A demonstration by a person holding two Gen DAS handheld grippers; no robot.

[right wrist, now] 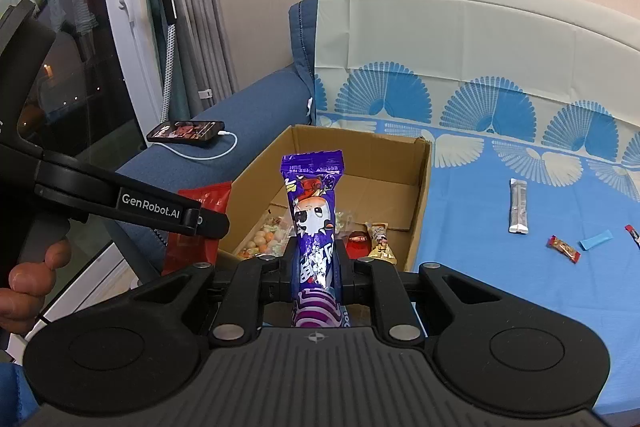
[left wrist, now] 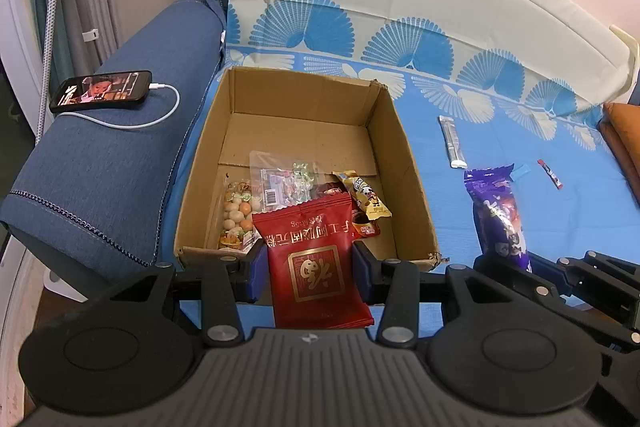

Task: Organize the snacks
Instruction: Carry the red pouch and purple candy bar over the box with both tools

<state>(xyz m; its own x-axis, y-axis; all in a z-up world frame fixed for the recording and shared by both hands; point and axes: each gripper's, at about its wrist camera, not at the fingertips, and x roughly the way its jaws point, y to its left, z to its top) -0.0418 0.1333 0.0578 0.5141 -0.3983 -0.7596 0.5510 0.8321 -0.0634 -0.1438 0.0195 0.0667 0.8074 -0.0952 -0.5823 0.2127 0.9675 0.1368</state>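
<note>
The left tongs (left wrist: 310, 273) squeeze a red snack bag (left wrist: 316, 263) between two blue pads. The bag sticks out over the near wall of a cardboard box (left wrist: 384, 131). The bag's bottom end is hidden behind the black tool. The gold writing on it is upside down and hard to read.

The right tongs (right wrist: 316, 267) are shut tight on a long purple snack pack (right wrist: 314, 215). The pack stands up, and its top covers part of the box behind it. Its low end is hidden under the tool.

The box sits on a sofa with a blue cloth (left wrist: 460, 211) over the seat. Inside the box lie a clear bag of little round balls (left wrist: 236, 211), a clear bag of wrapped candy (left wrist: 284, 183) and a small yellow pack with a cartoon face (left wrist: 366, 197). A small red pack (left wrist: 366, 227) peeks out from under the red bag, so only a bit of it shows.

Out on the cloth lie a silver stick pack (right wrist: 519, 205), a tiny red candy (right wrist: 564, 248) and a scrap of blue paper (right wrist: 598, 239). One more red thing (right wrist: 633, 235) is cut off at the edge of the right view.

A phone (left wrist: 102, 91) with a white cable (left wrist: 160, 115) rests on the blue sofa arm. Its screen is too small to make out. In the right view, a hand (right wrist: 28, 279) grips the other tool's handle at the left edge.
</note>
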